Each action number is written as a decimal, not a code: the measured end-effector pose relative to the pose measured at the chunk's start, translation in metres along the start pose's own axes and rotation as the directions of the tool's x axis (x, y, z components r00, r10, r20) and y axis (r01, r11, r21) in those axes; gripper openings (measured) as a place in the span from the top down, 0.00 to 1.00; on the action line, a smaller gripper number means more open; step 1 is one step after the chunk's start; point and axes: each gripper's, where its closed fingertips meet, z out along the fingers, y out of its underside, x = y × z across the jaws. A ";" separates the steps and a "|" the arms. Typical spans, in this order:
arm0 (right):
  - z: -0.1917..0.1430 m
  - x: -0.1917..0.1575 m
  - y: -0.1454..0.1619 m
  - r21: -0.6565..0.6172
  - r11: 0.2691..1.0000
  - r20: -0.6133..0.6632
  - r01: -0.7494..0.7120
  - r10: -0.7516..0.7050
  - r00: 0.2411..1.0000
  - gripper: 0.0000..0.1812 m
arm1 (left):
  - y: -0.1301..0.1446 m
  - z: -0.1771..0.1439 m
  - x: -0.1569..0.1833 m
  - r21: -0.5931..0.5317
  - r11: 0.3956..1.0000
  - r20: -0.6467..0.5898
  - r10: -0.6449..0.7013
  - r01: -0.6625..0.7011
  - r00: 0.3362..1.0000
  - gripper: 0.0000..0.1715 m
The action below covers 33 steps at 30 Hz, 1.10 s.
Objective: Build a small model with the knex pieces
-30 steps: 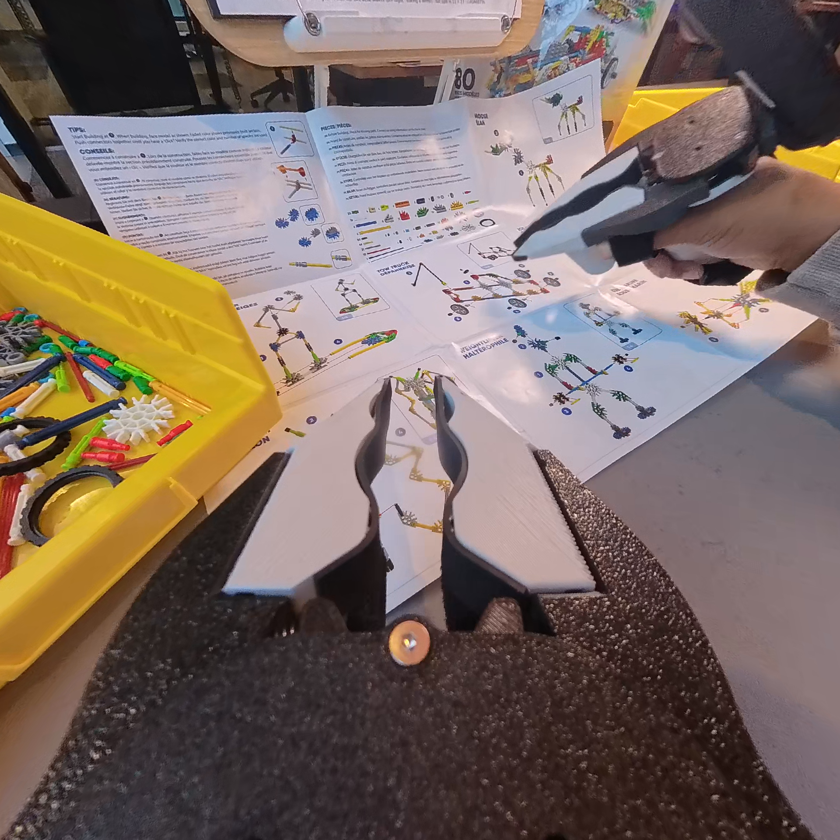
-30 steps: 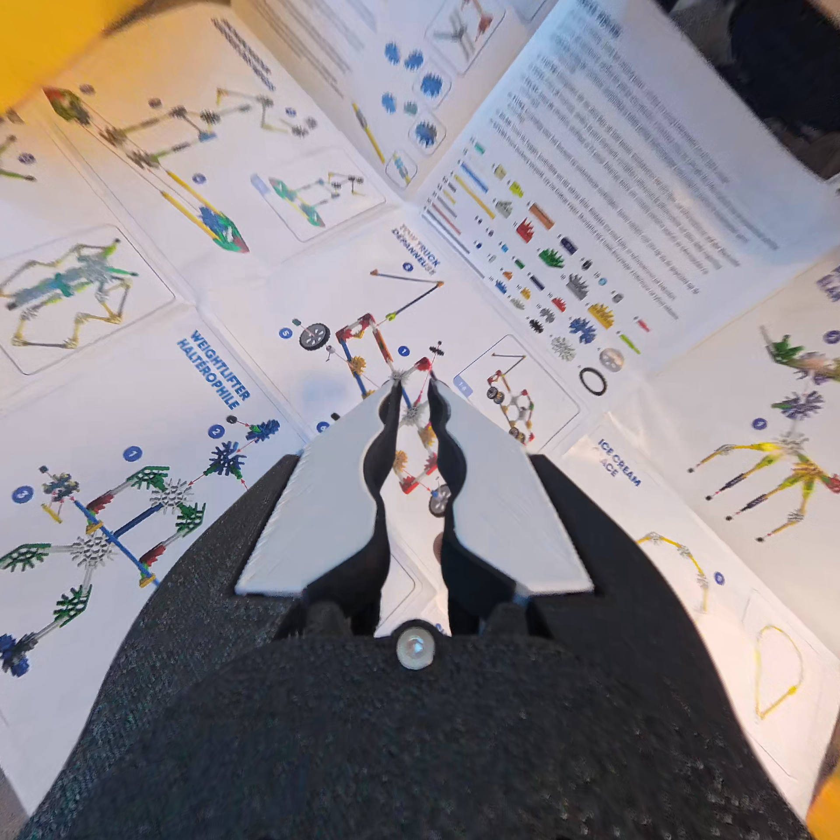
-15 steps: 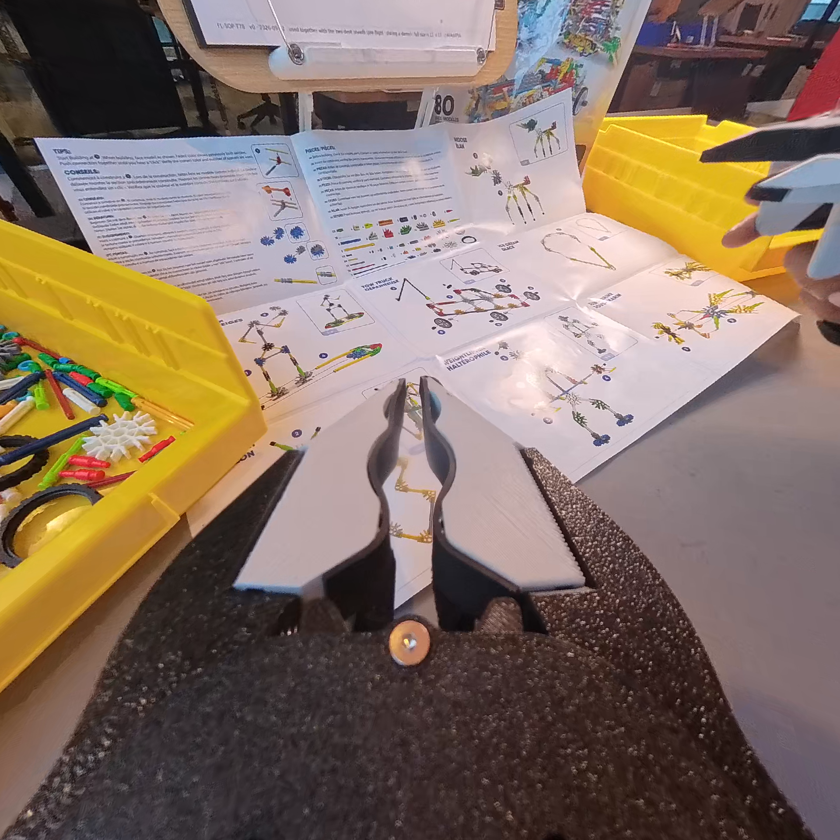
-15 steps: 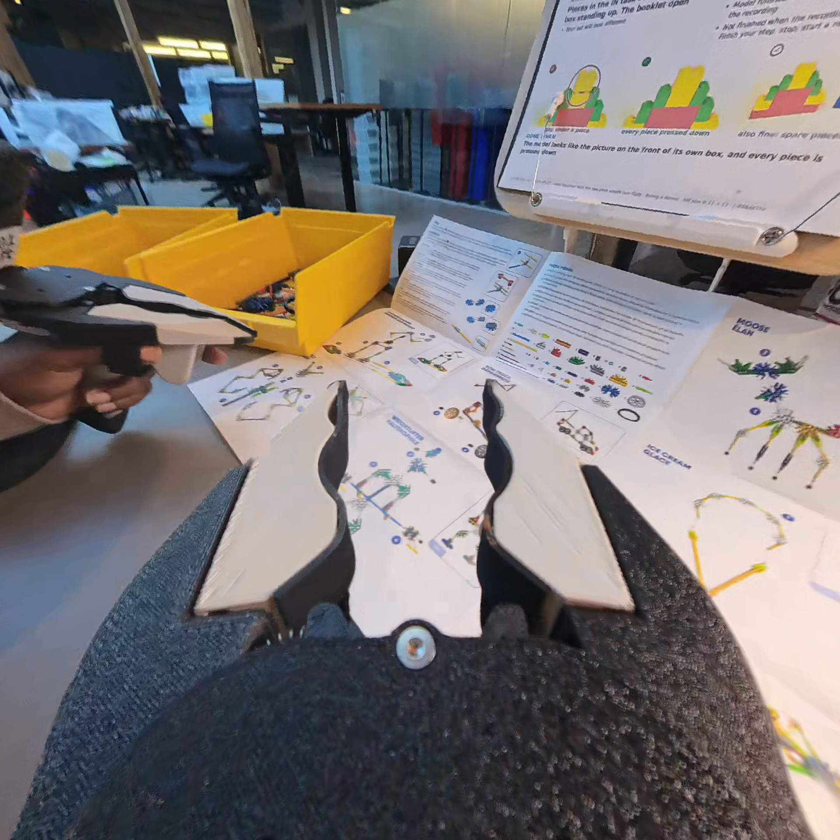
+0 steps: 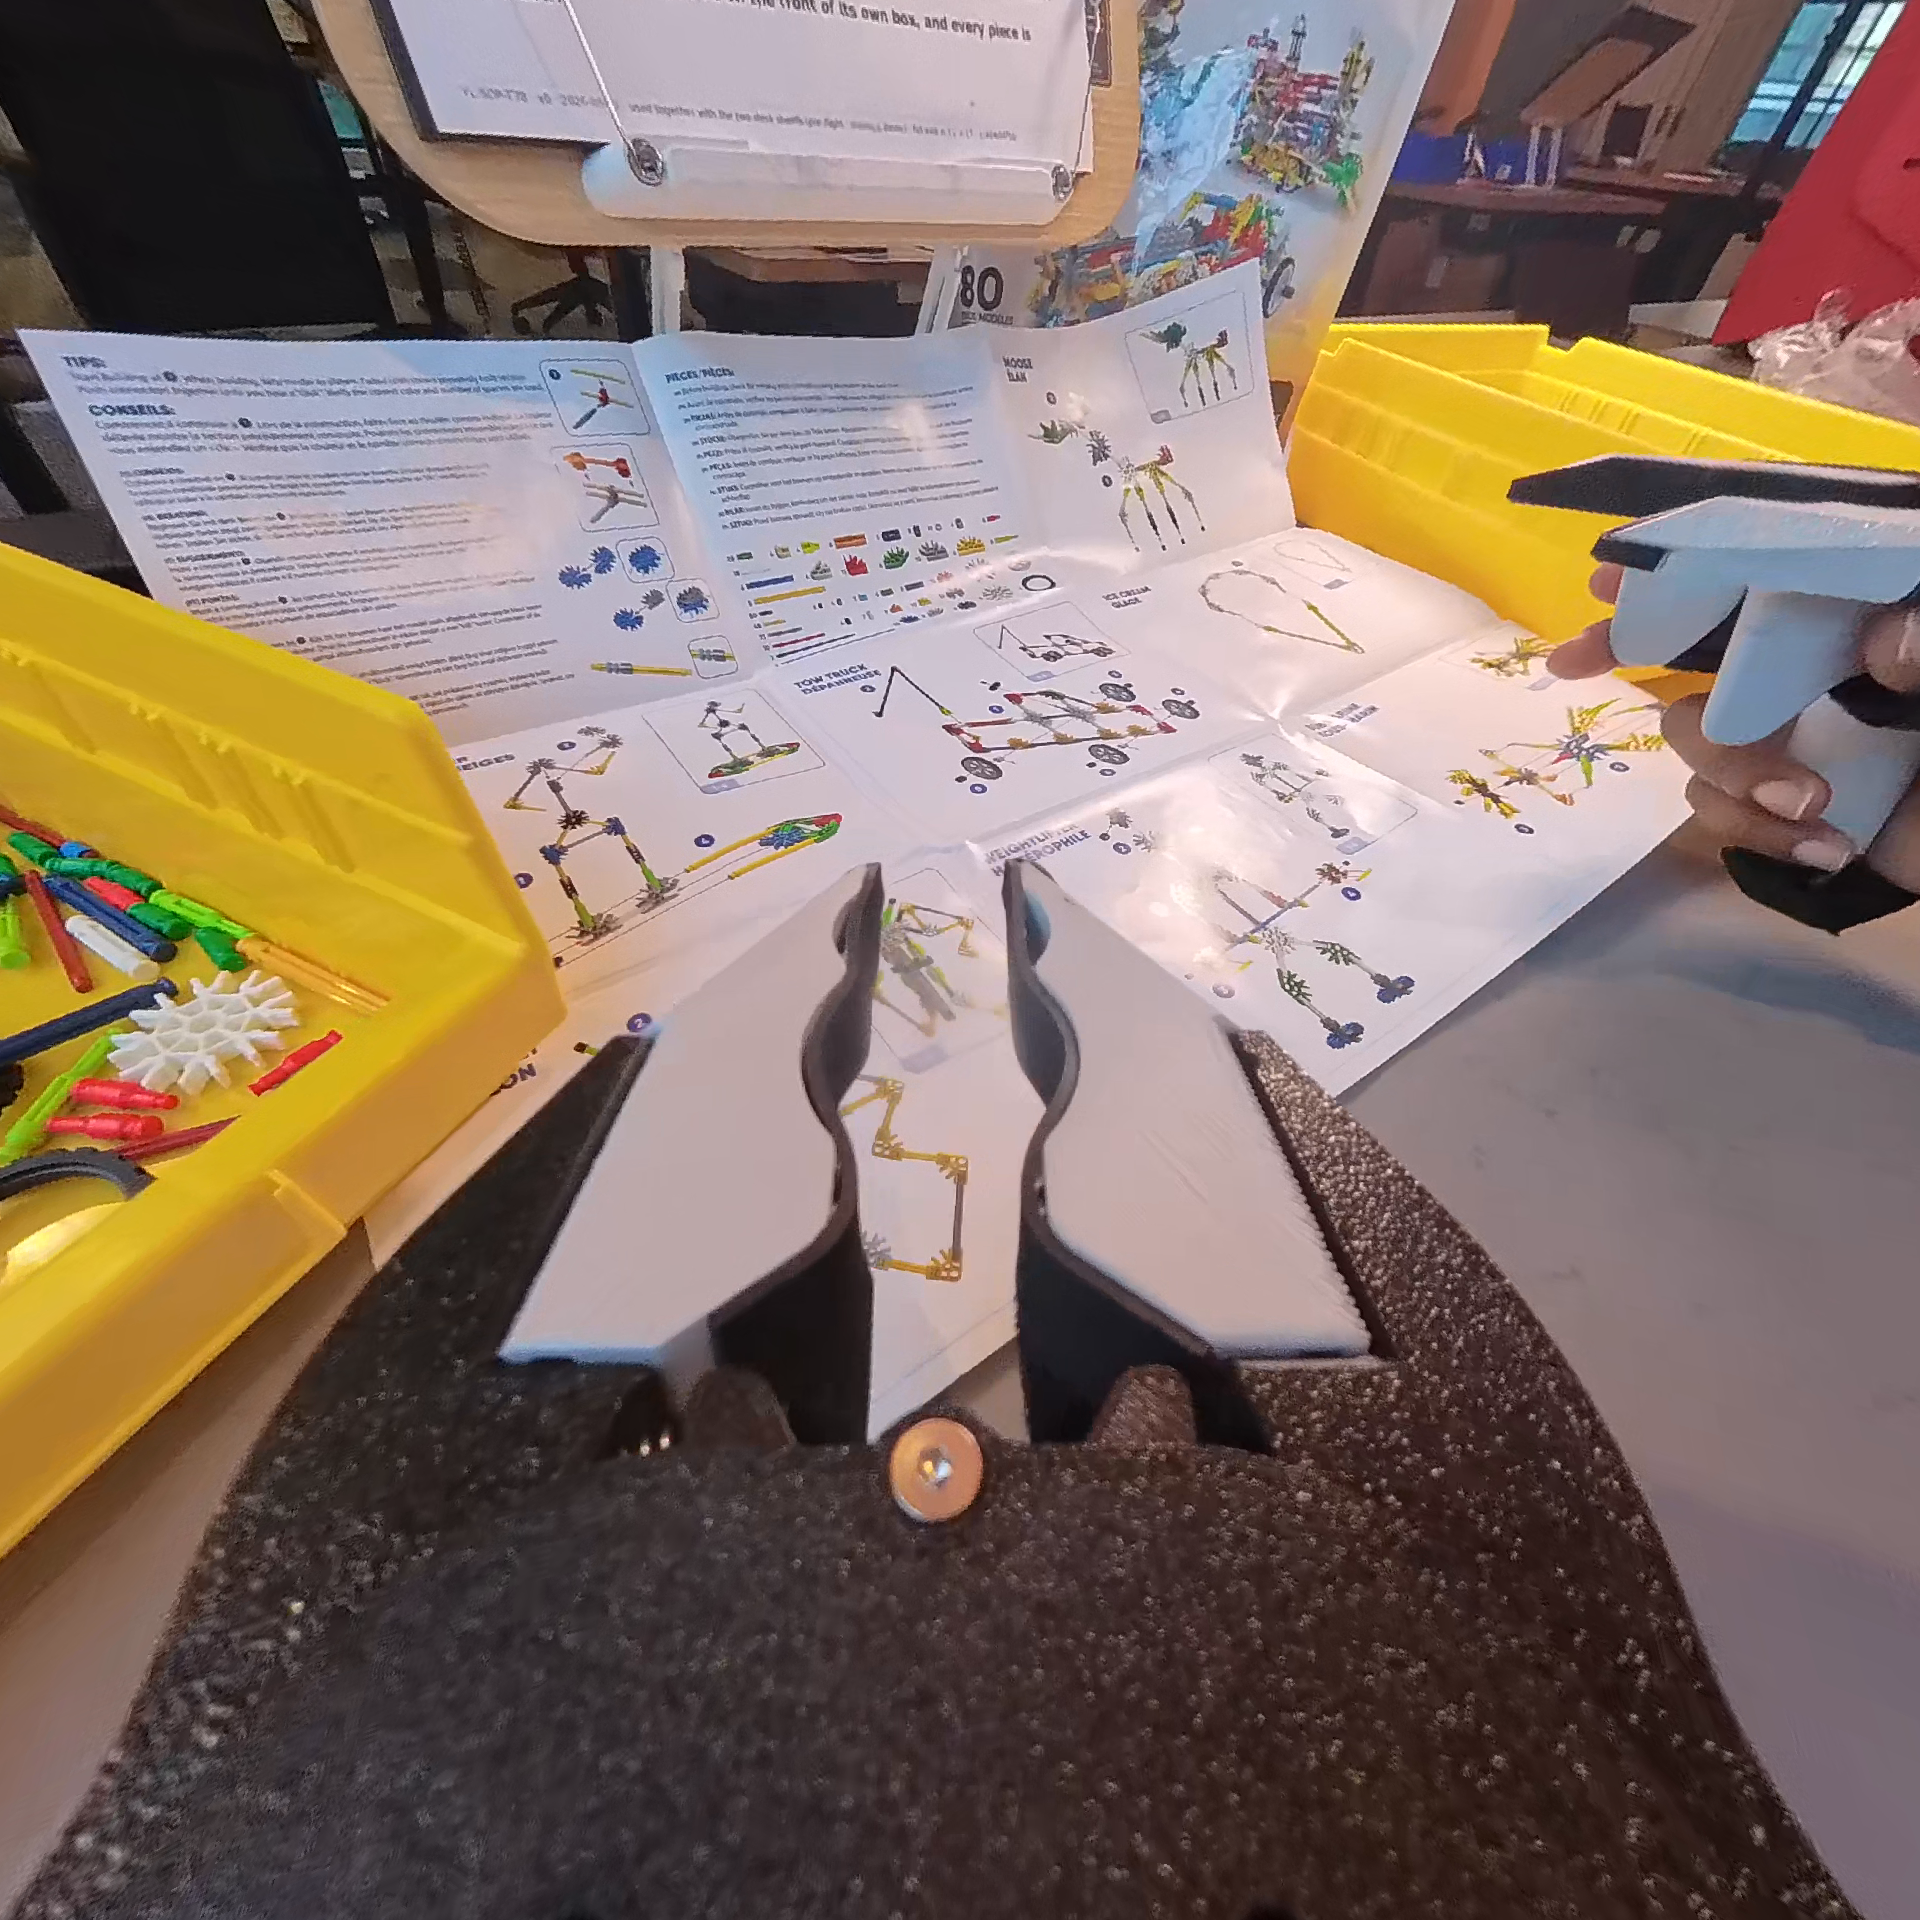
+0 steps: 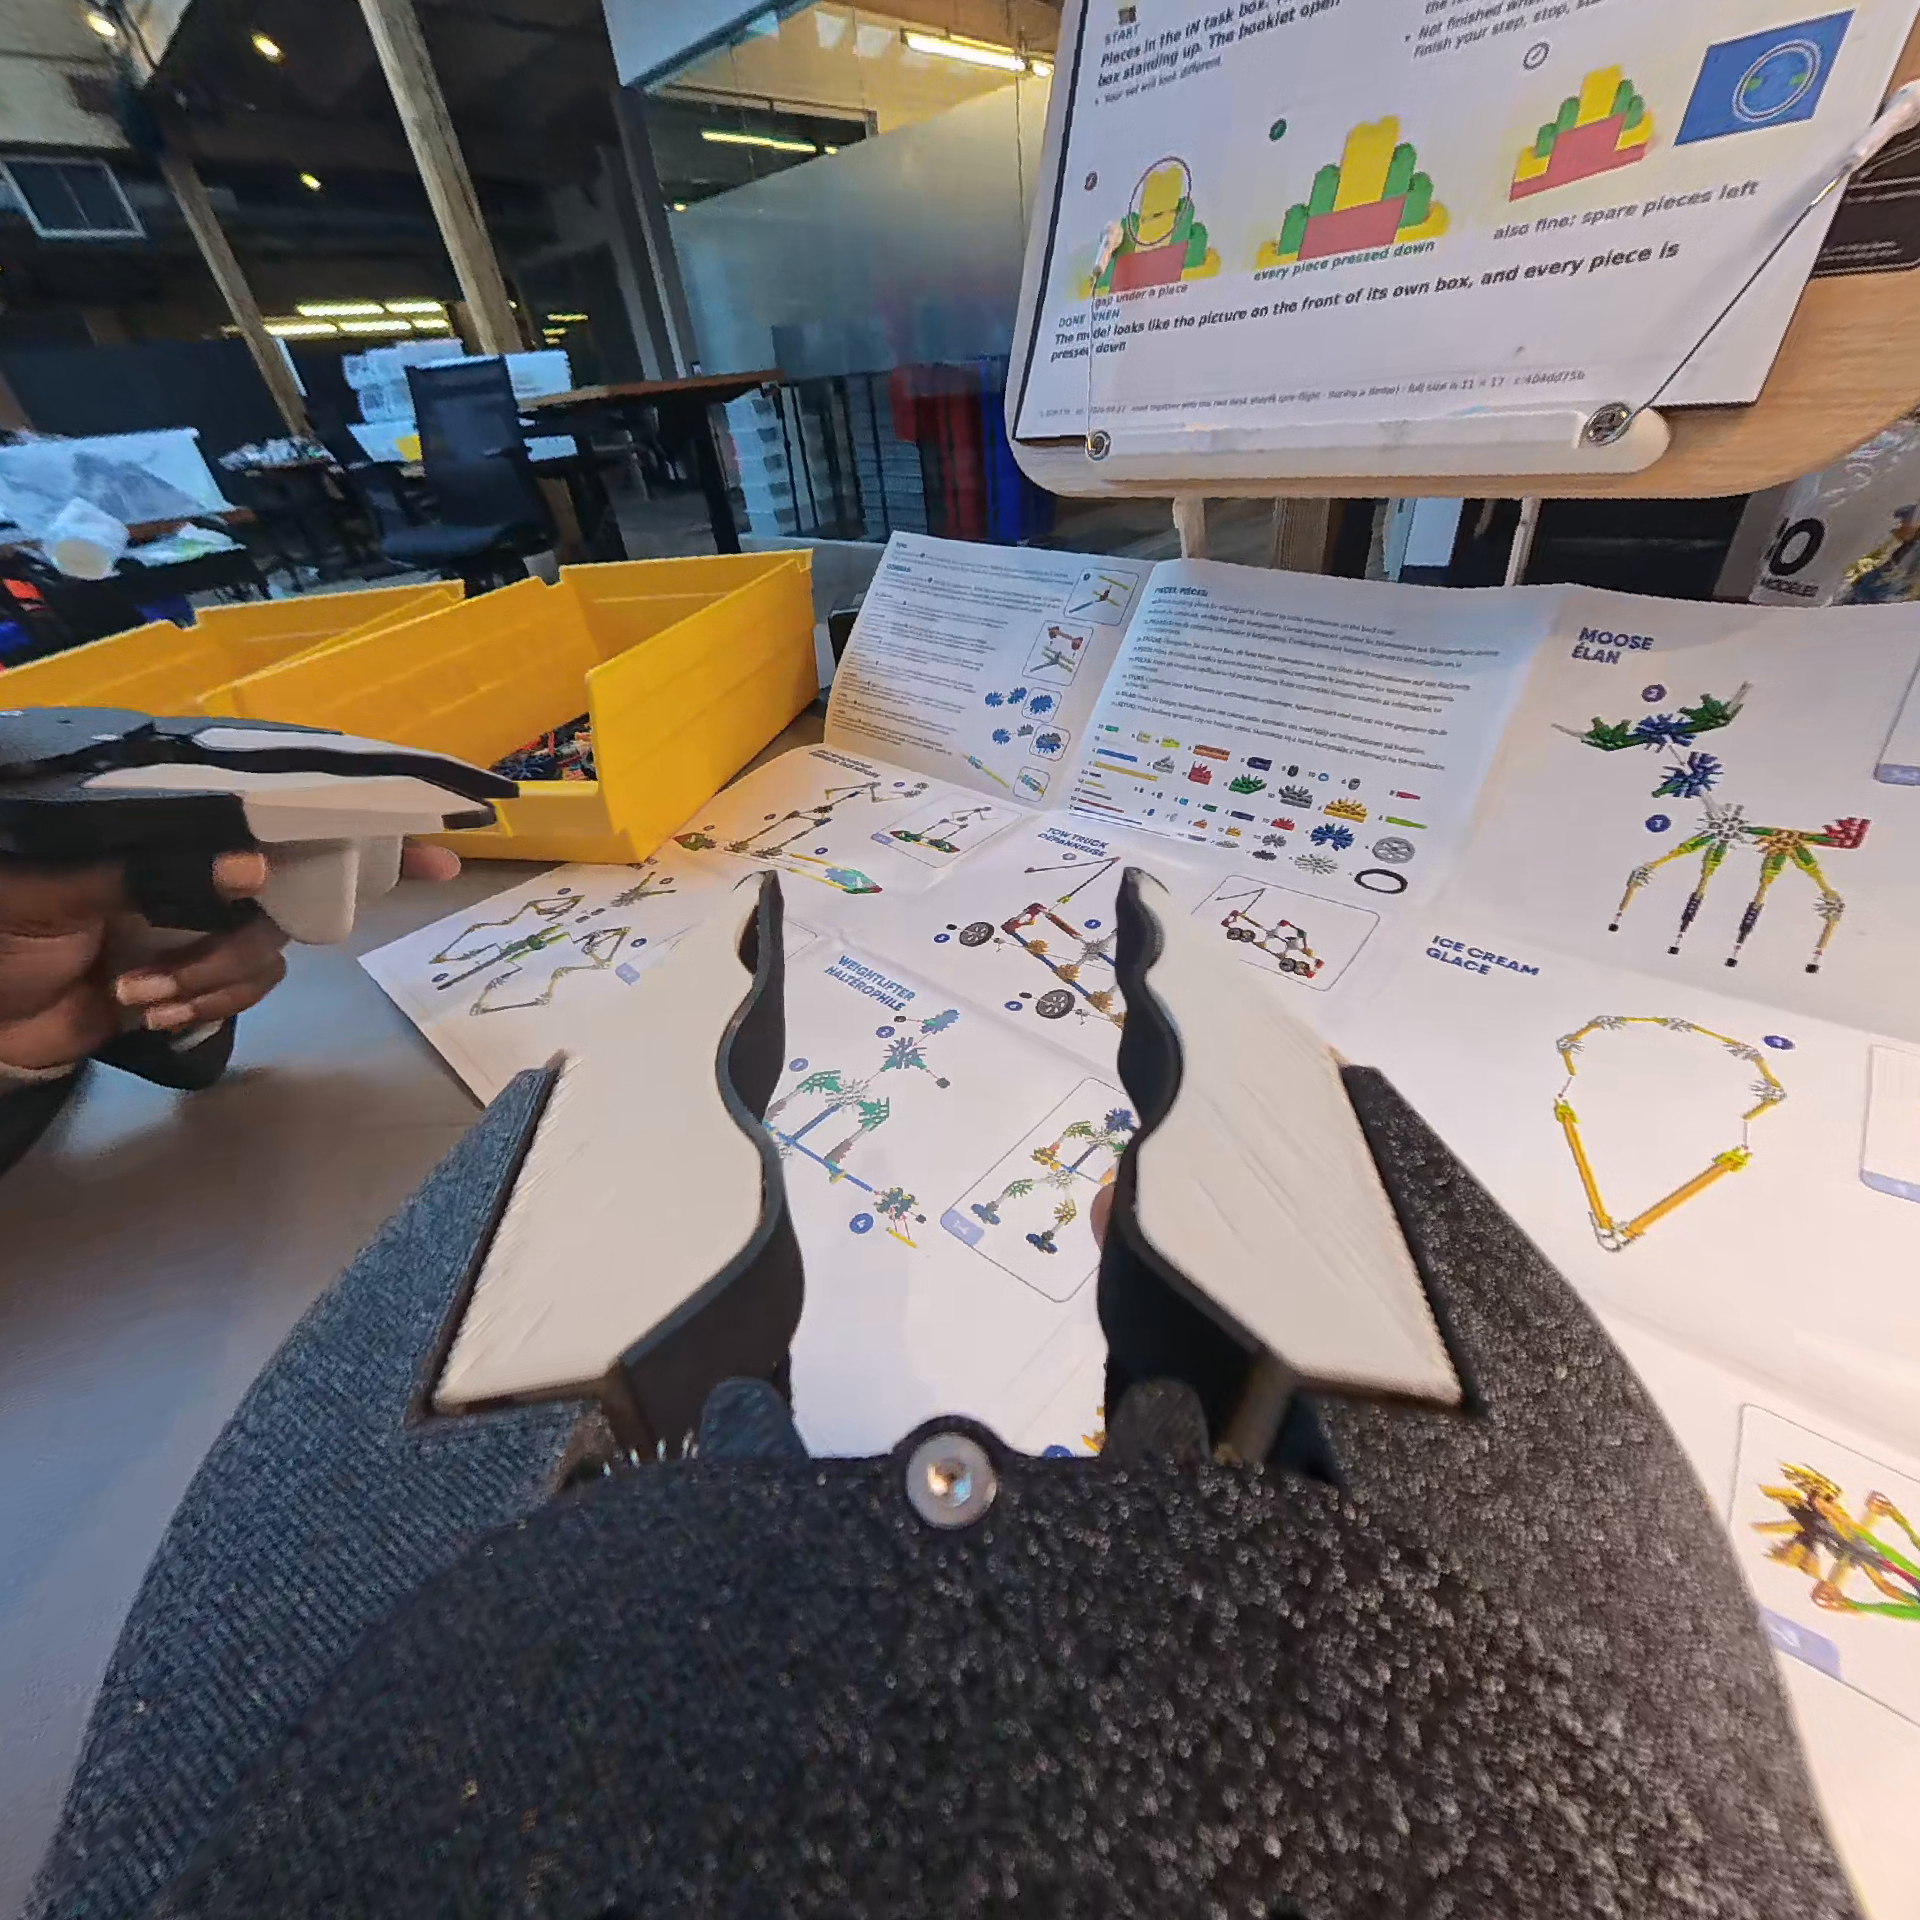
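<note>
A large unfolded white instruction sheet with coloured model drawings lies on the grey table, its back part propped up. My left gripper is open part way and empty, just above the sheet's near edge. It also shows from the side in the right wrist view. My right gripper is wide open and empty over the sheet. It shows at the right of the left wrist view, held by a hand.
A yellow bin at the left holds several coloured rods and a white snowflake connector. More yellow bins stand at the right. A wooden stand with a printed sheet and a toy box rise behind.
My right gripper has tilted up from looking straight down at the sheet to looking level across it, and has opened wide. My left gripper's fingers narrowed, then opened a little wider.
</note>
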 end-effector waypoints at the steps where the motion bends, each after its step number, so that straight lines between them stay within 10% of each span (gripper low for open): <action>1: -0.001 0.001 -0.001 0.006 1.000 -0.005 0.006 -0.006 1.000 0.65 | -0.001 0.000 -0.001 0.007 1.000 0.001 -0.017 0.017 1.000 0.85; 33: 0.002 0.022 0.021 -0.054 0.998 -0.034 -0.038 0.036 0.999 0.74 | 0.005 0.001 0.002 -0.041 0.996 0.026 0.081 -0.080 0.996 0.79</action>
